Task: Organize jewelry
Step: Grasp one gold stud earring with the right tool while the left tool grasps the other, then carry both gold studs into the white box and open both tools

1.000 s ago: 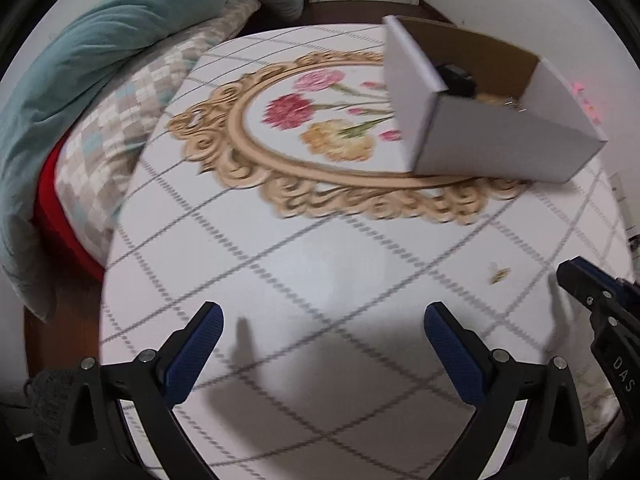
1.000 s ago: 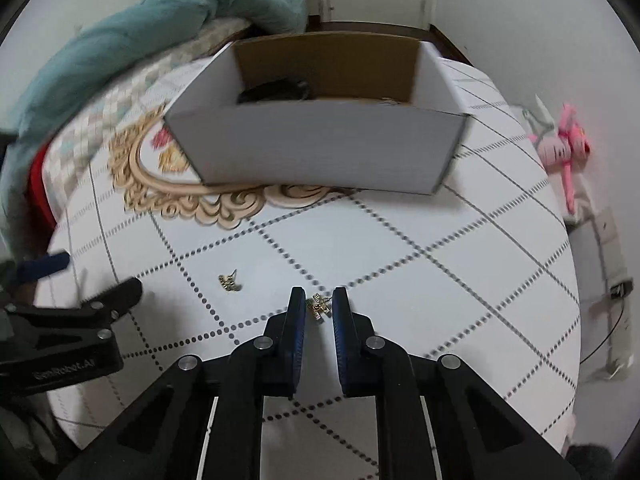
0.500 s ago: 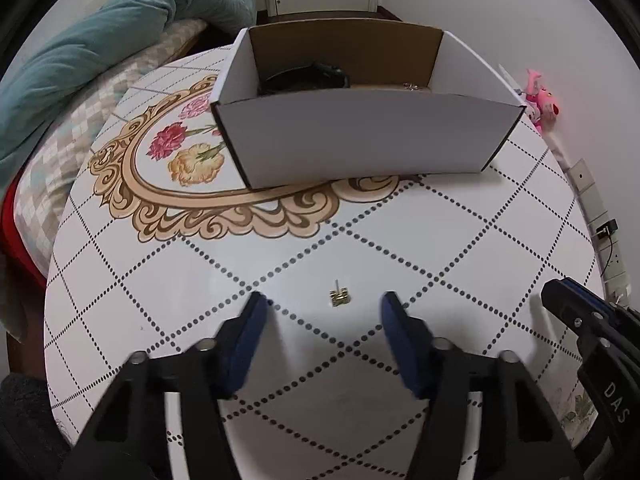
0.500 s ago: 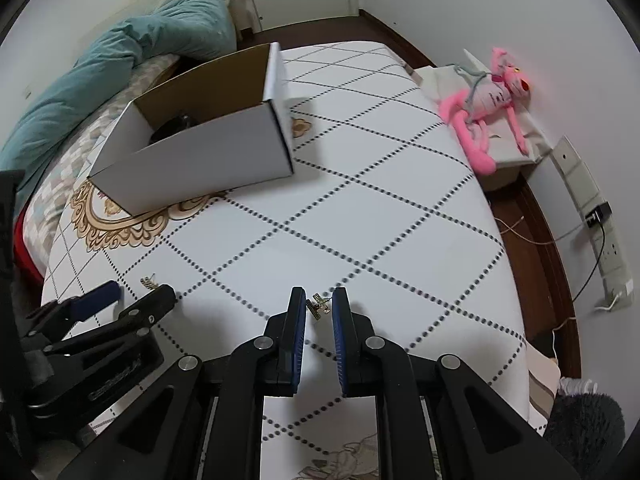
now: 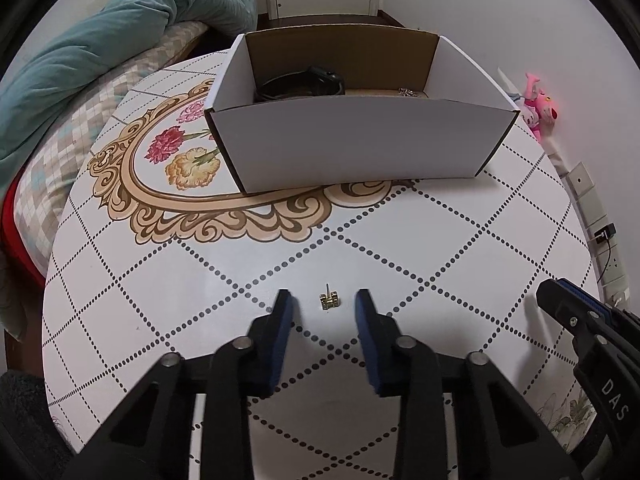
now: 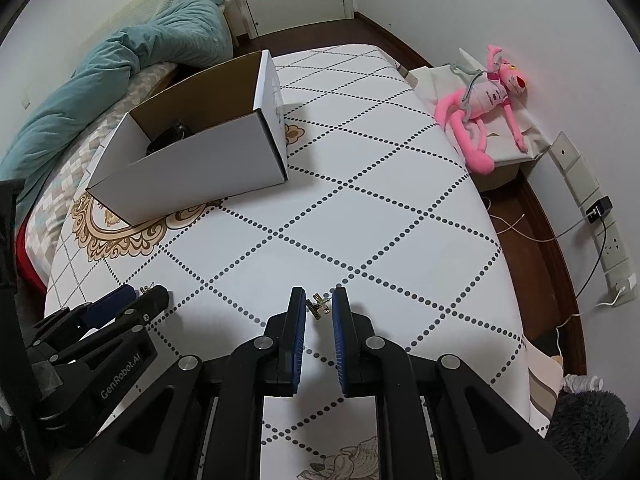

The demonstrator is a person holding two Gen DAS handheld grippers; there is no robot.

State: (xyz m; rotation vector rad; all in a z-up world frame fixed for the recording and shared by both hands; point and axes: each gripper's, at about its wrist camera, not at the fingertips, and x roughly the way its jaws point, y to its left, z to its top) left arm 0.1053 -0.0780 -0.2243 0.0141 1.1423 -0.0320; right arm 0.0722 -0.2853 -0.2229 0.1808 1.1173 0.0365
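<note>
A small gold earring [image 5: 330,300] lies on the white table, between the fingertips of my left gripper [image 5: 325,304], whose jaws stand partly open on either side of it without touching it. My right gripper [image 6: 319,305] is shut on a second gold earring [image 6: 317,305] and holds it above the table. A white cardboard box [image 5: 360,148] stands farther back; a black band [image 5: 304,82] and a bit of chain [image 5: 408,92] lie inside. The box also shows in the right wrist view [image 6: 192,168], with my left gripper [image 6: 138,298] at lower left.
The table [image 5: 440,240] has a dotted diamond pattern and a floral oval print [image 5: 176,160]. A bed with a teal duvet [image 5: 100,44] lies to the left. A pink plush toy [image 6: 484,96] sits on a stand at right, with wall sockets and cables [image 6: 600,216] beyond.
My left gripper swung to face the box, moved up to the loose earring and narrowed its jaws around it. My right gripper lifted its earring and turned to the right.
</note>
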